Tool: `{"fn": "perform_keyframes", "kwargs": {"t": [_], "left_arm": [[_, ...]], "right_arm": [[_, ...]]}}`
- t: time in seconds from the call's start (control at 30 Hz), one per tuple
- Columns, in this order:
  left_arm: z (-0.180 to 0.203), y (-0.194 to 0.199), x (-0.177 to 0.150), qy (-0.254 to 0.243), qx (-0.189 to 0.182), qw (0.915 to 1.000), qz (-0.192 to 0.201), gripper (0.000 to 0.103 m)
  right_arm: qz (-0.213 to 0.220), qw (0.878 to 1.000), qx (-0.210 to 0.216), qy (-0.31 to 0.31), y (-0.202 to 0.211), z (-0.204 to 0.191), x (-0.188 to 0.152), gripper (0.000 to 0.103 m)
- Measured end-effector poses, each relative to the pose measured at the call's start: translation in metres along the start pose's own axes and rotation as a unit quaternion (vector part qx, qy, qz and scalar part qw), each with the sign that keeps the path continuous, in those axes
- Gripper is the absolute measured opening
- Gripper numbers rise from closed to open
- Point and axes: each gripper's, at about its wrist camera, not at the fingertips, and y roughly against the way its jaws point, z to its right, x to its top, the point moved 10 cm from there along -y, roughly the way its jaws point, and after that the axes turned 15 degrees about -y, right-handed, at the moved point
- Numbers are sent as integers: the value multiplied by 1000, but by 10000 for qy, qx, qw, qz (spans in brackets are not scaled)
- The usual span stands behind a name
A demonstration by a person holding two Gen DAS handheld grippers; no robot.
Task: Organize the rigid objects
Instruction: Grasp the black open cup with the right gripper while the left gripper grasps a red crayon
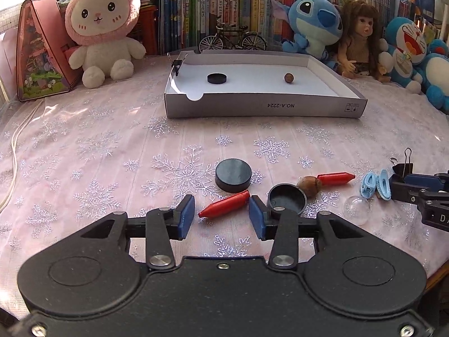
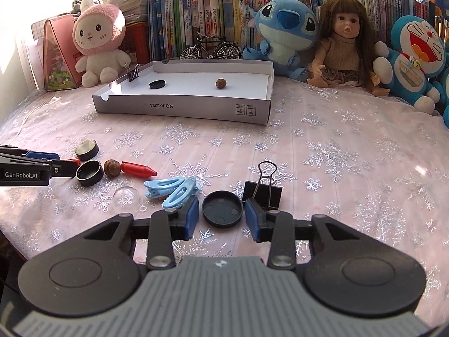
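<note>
Near the box (image 1: 263,106), the left gripper (image 1: 221,213) is opening around a red crayon (image 1: 224,208), and the right gripper (image 2: 221,214) is sitting open around a black lid (image 2: 222,208).

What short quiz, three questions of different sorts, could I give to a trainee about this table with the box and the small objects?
1. True or false: the white box already holds a black disc and a nut.
2. Which item lies between the fingers of the left gripper? A) blue hair clip B) red crayon C) glass ball
3. Fill in: in front of the right gripper lies a shallow black ____, with a black binder clip beside it.

Key: 1 true; 2 B, the red crayon; 3 lid.
</note>
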Motion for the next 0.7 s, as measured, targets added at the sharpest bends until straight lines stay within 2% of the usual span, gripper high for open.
{"fn": "perform_keyframes", "kwargs": {"t": [0.2, 0.6, 0.7], "left_arm": [[-1, 2, -1, 9, -14, 10000, -28, 42], [-42, 6, -15, 89, 439, 9989, -133, 46], [-40, 6, -14, 146, 357, 9992, -120, 46]], "right_arm": [[33, 10000, -3, -67, -2, 1, 1, 46], [70, 10000, -59, -40, -3, 2, 1, 46], [70, 9999, -70, -48, -2, 2, 0, 46]]}}
